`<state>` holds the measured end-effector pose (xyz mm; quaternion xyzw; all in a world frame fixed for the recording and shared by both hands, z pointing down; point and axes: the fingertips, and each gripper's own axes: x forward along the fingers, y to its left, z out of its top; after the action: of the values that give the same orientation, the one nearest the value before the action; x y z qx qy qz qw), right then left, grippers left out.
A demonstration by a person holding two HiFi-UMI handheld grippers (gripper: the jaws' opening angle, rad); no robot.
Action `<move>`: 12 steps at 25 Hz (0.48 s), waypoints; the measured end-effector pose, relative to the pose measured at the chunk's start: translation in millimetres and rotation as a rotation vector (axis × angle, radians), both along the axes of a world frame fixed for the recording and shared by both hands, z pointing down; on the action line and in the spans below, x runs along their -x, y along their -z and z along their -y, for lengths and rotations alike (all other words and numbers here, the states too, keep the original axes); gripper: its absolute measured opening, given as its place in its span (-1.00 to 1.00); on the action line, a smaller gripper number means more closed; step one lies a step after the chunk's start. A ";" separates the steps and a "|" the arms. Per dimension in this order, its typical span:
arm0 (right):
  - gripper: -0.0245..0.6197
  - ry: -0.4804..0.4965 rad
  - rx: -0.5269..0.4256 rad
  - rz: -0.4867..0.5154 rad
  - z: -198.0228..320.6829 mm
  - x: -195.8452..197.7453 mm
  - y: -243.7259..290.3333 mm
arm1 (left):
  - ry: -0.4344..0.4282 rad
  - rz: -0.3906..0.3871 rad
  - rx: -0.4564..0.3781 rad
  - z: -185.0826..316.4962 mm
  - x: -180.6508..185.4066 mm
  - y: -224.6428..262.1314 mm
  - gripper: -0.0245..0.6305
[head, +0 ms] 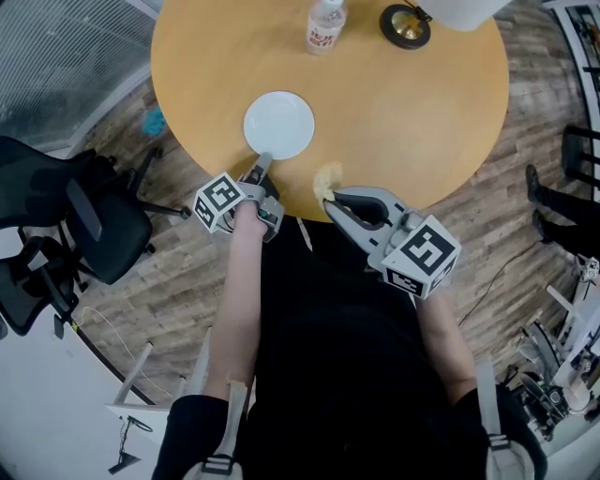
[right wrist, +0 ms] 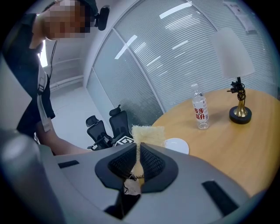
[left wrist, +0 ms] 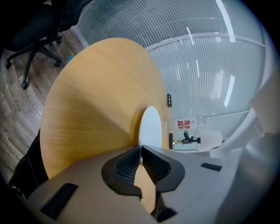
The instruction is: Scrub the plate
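A white plate (head: 279, 124) lies flat on the round wooden table (head: 403, 122), near its front edge. My left gripper (head: 262, 167) reaches the plate's near rim, and in the left gripper view the jaws (left wrist: 141, 151) pinch that rim of the plate (left wrist: 151, 127). My right gripper (head: 330, 199) hovers at the table's front edge, right of the plate, shut on a pale yellow sponge (head: 326, 180). The sponge (right wrist: 148, 134) sticks out past the right gripper (right wrist: 138, 148), with the plate (right wrist: 177, 145) just beyond it.
A water bottle (head: 325, 25) and a brass lamp base (head: 405, 25) stand at the table's far side; the lamp (right wrist: 239, 113) carries a white shade. A black office chair (head: 66, 225) stands on the wood floor to the left. Glass walls with blinds surround the table.
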<state>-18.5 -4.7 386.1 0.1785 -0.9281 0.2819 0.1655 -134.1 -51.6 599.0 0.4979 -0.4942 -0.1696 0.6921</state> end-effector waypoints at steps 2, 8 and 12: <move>-0.82 0.003 0.003 -0.005 0.7 0.4 -3.7 | -0.023 0.006 0.001 -6.2 -3.6 2.4 -0.83; -0.82 0.014 0.033 -0.059 -1.0 5.2 -30.9 | -0.127 0.032 -0.006 -25.7 -17.7 9.3 -0.84; -0.82 0.040 0.043 -0.110 -5.9 8.2 -54.5 | -0.207 0.055 -0.022 -37.6 -30.0 16.1 -0.85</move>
<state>-26.7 1.2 440.7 0.1715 -0.9148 0.2880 0.2255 -104.2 -14.1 582.9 0.5586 -0.4569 -0.0889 0.6865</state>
